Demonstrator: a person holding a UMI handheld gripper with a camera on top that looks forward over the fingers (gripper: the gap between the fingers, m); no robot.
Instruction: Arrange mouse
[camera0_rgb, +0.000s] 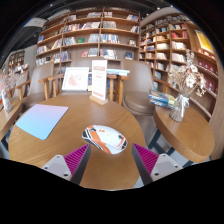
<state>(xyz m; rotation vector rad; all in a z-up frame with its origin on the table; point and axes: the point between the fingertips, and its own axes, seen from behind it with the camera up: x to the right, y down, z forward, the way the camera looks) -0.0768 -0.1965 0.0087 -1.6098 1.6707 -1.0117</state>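
Note:
A white mouse (105, 139) with orange and dark markings lies on the round wooden table (70, 135), just ahead of my fingers and between their tips. My gripper (110, 158) is open, with its magenta pads (75, 157) spread wide on either side. Neither finger touches the mouse. A light blue mouse mat (42, 121) lies on the table to the left, apart from the mouse.
Books and an upright card (98, 78) stand at the far side of the table. A second wooden table (195, 128) with a vase of flowers (180, 100) is to the right. Bookshelves (100, 35) line the back wall.

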